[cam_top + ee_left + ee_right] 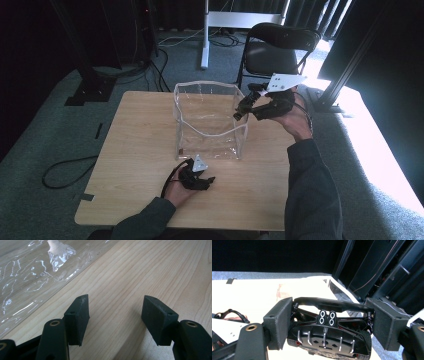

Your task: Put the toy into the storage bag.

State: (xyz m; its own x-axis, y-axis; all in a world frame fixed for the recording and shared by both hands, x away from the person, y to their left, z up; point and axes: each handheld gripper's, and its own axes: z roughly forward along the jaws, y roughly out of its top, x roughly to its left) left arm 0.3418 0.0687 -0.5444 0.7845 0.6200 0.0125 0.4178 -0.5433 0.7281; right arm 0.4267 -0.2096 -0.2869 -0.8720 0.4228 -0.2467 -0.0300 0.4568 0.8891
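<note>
A clear plastic bag point(210, 120) stands open-topped in the middle of the wooden table point(140, 150). My right gripper point(242, 109) hangs above the bag's right rim, shut on a black toy car point(247, 104). In the right gripper view the car point(329, 337) sits rear-on between the pads, with its wing and exhaust pipes toward the camera, gripped by my right gripper point(329, 322). My left gripper point(207, 181) rests low on the table just in front of the bag. Its jaws point(116, 317) stand open with only bare wood between them, and the bag's plastic point(30, 277) lies to their left.
A black folding chair point(275, 50) stands behind the table. A white desk leg point(204, 35) and cables lie on the carpet beyond. A loose cable point(65, 170) loops on the floor at the left. Bright light falls on the floor at the right.
</note>
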